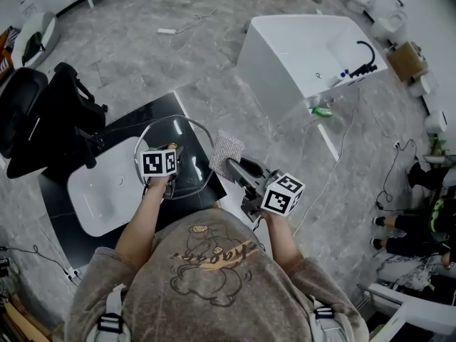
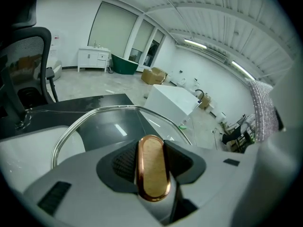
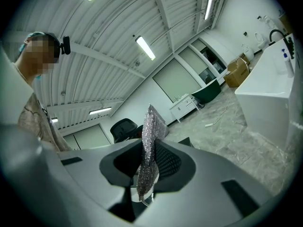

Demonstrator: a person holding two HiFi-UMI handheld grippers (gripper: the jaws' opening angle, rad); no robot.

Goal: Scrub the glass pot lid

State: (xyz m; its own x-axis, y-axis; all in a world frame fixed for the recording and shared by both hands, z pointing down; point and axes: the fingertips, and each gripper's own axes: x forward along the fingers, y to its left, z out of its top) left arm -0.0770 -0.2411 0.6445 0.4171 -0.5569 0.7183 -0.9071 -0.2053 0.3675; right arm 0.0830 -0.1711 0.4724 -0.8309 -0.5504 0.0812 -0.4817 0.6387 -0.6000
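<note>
Left gripper [image 1: 173, 178]: fingers partly spread, clamped both sides on copper-rimmed oval knob [image 2: 152, 167] of glass pot lid [image 1: 187, 142]. Lid held tilted over black counter [image 1: 153, 112], just beside white basin [image 1: 100, 194]. Right gripper [image 1: 234, 166]: fingers nearly together, pinching silvery scrub cloth [image 3: 150, 145], which stands up out of grip. Cloth just beside lid's right rim; contact not discernible from here.

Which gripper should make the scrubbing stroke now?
Right gripper: its jaws pinch the mesh cloth, close beside the glass lid; the left gripper is shut on the lid's copper knob, holding it.
</note>
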